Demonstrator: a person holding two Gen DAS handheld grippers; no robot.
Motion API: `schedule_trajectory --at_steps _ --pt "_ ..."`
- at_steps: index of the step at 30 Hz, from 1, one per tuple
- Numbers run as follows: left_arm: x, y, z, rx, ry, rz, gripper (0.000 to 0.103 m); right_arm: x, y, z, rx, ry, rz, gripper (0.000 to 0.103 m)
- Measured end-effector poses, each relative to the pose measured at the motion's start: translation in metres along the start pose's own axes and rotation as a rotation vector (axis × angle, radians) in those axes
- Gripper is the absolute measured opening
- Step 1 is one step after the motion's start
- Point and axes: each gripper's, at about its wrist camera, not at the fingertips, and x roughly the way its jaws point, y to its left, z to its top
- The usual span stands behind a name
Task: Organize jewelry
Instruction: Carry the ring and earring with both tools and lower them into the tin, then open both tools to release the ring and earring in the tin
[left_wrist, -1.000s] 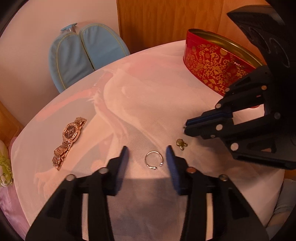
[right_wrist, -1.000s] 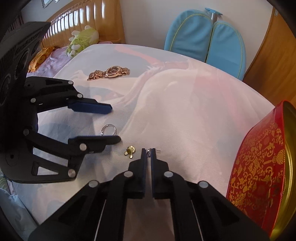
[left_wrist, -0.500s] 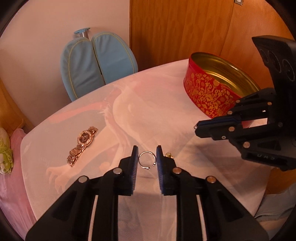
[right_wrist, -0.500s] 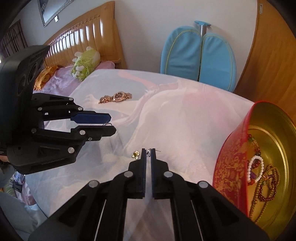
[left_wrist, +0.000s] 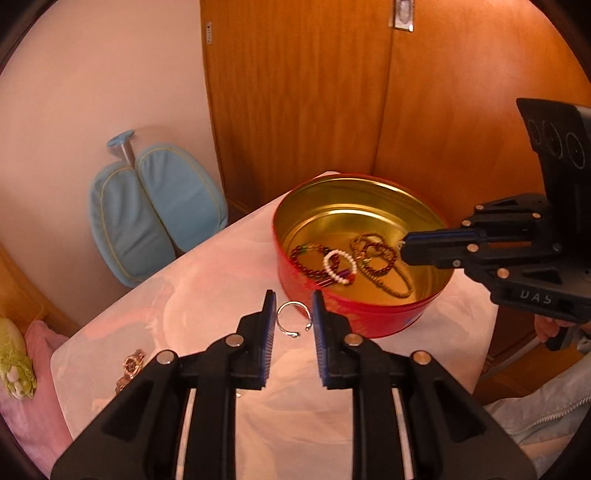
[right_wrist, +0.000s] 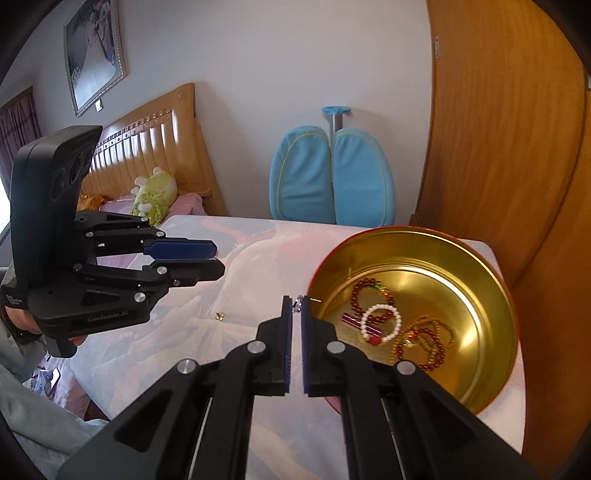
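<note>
Left gripper (left_wrist: 293, 321) fingers narrow, gripping ring (left_wrist: 293, 319) at frame centre; right gripper (right_wrist: 296, 308) fingers pinching small earring (right_wrist: 298, 302) at tips, beside tin (right_wrist: 491, 280) rim, centre frame.

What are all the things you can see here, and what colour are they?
Tin: one, red outside, gold inside, on the table near the wardrobe.
Bead bracelets and necklaces: several, dark red, white and tan, lying in the tin.
Ring: one, silver, held between the left claw's fingers.
Small earring: one, silvery, pinched at the right claw's tips.
Watch: one, rose gold, on the table.
Small charm: one, gold, on the table.
Table cover: one, white and pink.
Folded seat: one, blue, against the wall.
Plush toy: one, green, on the bed.
Left claw: black, blue pads.
Right claw: black, blue pads.
</note>
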Motion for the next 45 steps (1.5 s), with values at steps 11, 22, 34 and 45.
schedule_trajectory --at_steps 11,22,34,45 --pt "0.021 -0.063 0.035 0.002 -0.007 -0.006 0.02 -0.052 -0.071 -0.021 0.05 -0.069 -0.04 0.006" --pt "0.09 -0.038 0.05 0.014 0.082 -0.056 0.02 0.005 -0.105 -0.024 0.15 0.087 -0.076 0.006" --pt "0.188 -0.041 0.069 0.135 0.272 -0.136 0.02 0.088 -0.138 -0.016 0.212 0.359 -0.098 0.006" --pt "0.216 -0.04 0.06 0.108 0.39 -0.141 0.02 0.104 -0.157 -0.035 0.327 0.465 -0.004 0.006"
